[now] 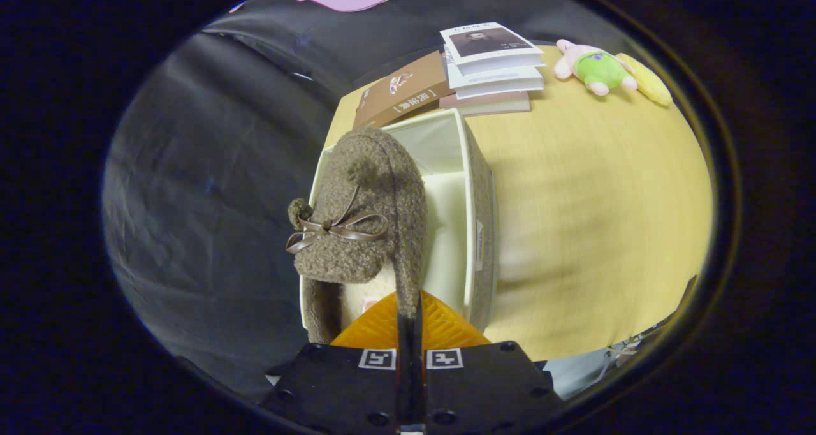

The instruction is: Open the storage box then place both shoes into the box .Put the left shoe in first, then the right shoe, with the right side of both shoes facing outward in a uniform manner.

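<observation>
A brown fuzzy shoe (363, 218) with a thin ribbon bow and small pompoms hangs from my gripper (409, 317), whose fingers are shut on the rim of its collar. The shoe's cream lining shows just ahead of the fingers. Its toe points away from me into the open storage box (479, 231), a cream-lined fabric box on the wooden table (593, 199). The shoe lies along the box's left side, partly over its left wall. The box's right half and far wall show bare cream lining.
Beyond the box lie a brown book (401, 90) and a stack of white books (494, 65). A pink and green plush toy (593, 70) and a yellow object (647, 81) sit at the table's far right. Black cloth hangs to the left.
</observation>
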A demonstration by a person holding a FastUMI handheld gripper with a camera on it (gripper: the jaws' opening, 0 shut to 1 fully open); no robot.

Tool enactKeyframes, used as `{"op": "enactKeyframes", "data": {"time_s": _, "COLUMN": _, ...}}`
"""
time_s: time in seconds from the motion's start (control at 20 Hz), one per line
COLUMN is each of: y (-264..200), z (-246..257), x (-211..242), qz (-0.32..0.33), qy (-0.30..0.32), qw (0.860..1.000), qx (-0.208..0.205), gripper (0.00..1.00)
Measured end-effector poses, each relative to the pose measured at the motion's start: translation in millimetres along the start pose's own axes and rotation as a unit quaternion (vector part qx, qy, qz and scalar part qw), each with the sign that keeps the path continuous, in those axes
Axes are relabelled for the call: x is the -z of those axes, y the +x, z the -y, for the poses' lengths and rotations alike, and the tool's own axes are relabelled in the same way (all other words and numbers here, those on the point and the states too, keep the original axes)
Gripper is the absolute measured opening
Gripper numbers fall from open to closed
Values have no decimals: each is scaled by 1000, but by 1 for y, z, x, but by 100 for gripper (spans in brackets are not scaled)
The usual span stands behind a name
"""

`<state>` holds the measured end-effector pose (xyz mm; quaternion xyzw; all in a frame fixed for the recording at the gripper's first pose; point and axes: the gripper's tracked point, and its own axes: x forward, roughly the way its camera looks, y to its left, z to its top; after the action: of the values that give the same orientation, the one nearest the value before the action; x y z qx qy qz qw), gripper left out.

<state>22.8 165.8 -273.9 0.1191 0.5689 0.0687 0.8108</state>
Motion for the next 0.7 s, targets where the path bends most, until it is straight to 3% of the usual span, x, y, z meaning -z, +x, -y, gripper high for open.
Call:
{"op": "enactKeyframes", "data": {"time_s": 0.15, "y": -5, "z": 3, "x": -3, "qz": 12, "qy": 1, "qw": 1000, "qx": 4, "gripper": 28}}
{"op": "enactKeyframes", "data": {"time_s": 0.35, "y": -22, "z": -19, "x": -10, "qz": 29, "qy": 1, "qw": 998, "qx": -59, "gripper": 60}}
{"op": "enactKeyframes", "data": {"time_s": 0.6, "y": -41, "z": -10, "x": -16, "qz": 55, "qy": -23, "qw": 996, "qx": -72, "gripper": 100}}
{"op": "enactKeyframes", "data": {"time_s": 0.7, "y": -52, "z": -1, "x": -20, "qz": 71, "qy": -29, "qw": 995, "qx": -70, "gripper": 100}}
